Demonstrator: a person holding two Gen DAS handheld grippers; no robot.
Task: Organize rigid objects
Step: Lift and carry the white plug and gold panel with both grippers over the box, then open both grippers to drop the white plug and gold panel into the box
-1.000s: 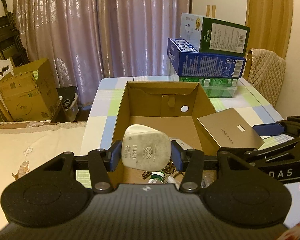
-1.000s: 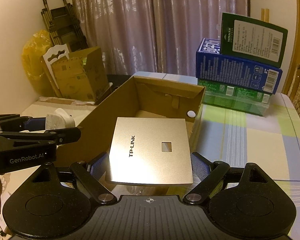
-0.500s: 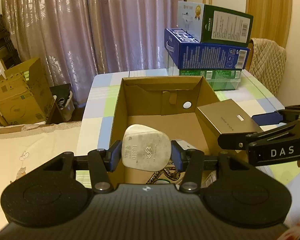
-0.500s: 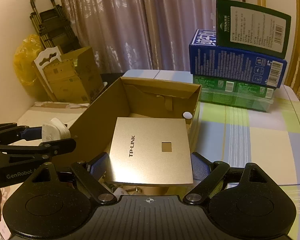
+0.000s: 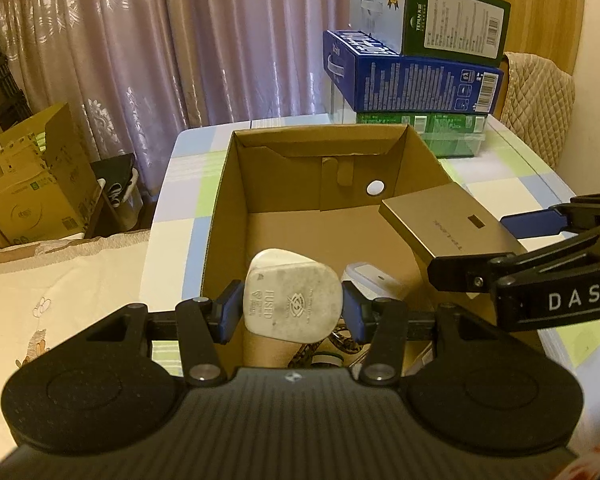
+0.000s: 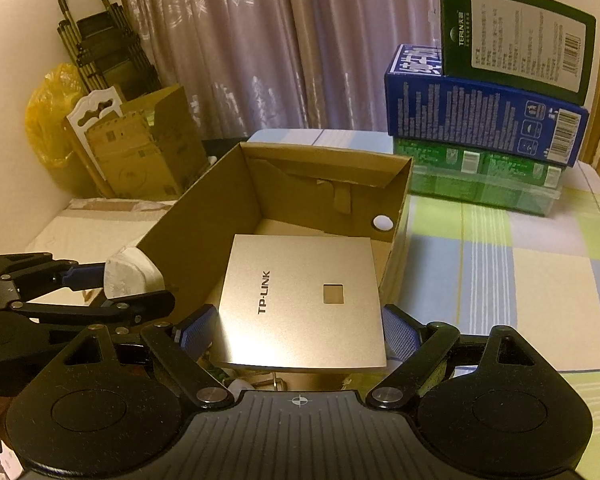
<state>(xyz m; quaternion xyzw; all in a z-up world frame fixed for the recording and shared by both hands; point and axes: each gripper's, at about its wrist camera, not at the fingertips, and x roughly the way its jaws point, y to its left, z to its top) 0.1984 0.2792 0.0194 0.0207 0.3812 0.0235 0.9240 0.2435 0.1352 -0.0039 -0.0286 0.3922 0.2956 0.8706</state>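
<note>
My left gripper (image 5: 288,308) is shut on a white fused plug (image 5: 292,300), held over the near end of an open cardboard box (image 5: 220,216). In the right wrist view the same plug (image 6: 128,276) shows at the left, beside the box wall. My right gripper (image 6: 296,328) is shut on a flat gold TP-LINK box (image 6: 300,300), held over the box's near right part; from the left wrist view this gold box (image 5: 448,224) hangs at the right rim. Small items lie on the box floor under both grippers, among them a white lidded case (image 5: 372,280).
The box stands on a table with a checked cloth (image 6: 520,280). Behind it is a stack of green and blue cartons (image 5: 416,68). A padded chair back (image 5: 536,100) is at the far right. Cardboard boxes (image 5: 32,184) and a curtain stand left of the table.
Both grippers have moved forward and down towards the cardboard box, which now looks larger and nearer. Each still holds its object with the same grip.
</note>
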